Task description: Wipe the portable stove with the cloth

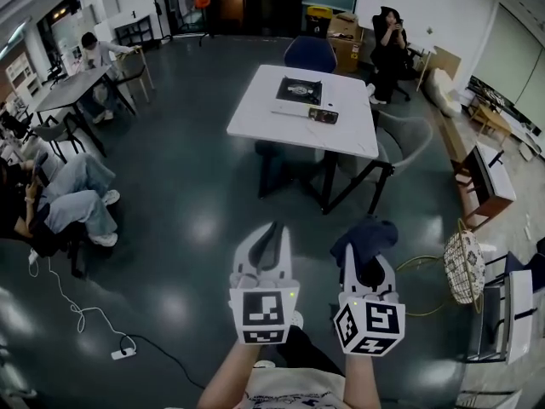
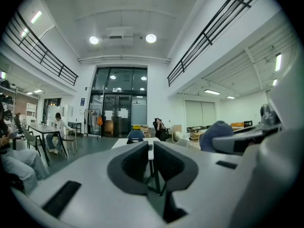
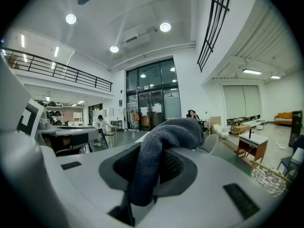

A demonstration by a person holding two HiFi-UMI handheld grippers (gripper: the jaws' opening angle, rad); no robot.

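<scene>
The portable stove (image 1: pixel 299 89), black-topped, lies on a white table (image 1: pixel 255 109) far ahead across the floor. Beside it sits a small dark object (image 1: pixel 324 115). My right gripper (image 1: pixel 368 247) is shut on a dark blue cloth (image 1: pixel 366 235), which bunches over its fingertips; in the right gripper view the cloth (image 3: pixel 166 137) drapes down between the jaws of that gripper (image 3: pixel 152 158). My left gripper (image 1: pixel 266 244) is held beside it, shut and holding nothing. In the left gripper view, that gripper (image 2: pixel 151 148) points at the distant table (image 2: pixel 124 142), with the cloth (image 2: pixel 216 132) at the right.
A blue chair (image 1: pixel 310 54) stands behind the table and a grey chair (image 1: pixel 407 139) at its right. People sit at the left (image 1: pixel 68 203) and far back (image 1: pixel 390 37). A wire basket (image 1: pixel 465 267) stands at the right. A power strip with cable (image 1: pixel 123 353) lies on the floor.
</scene>
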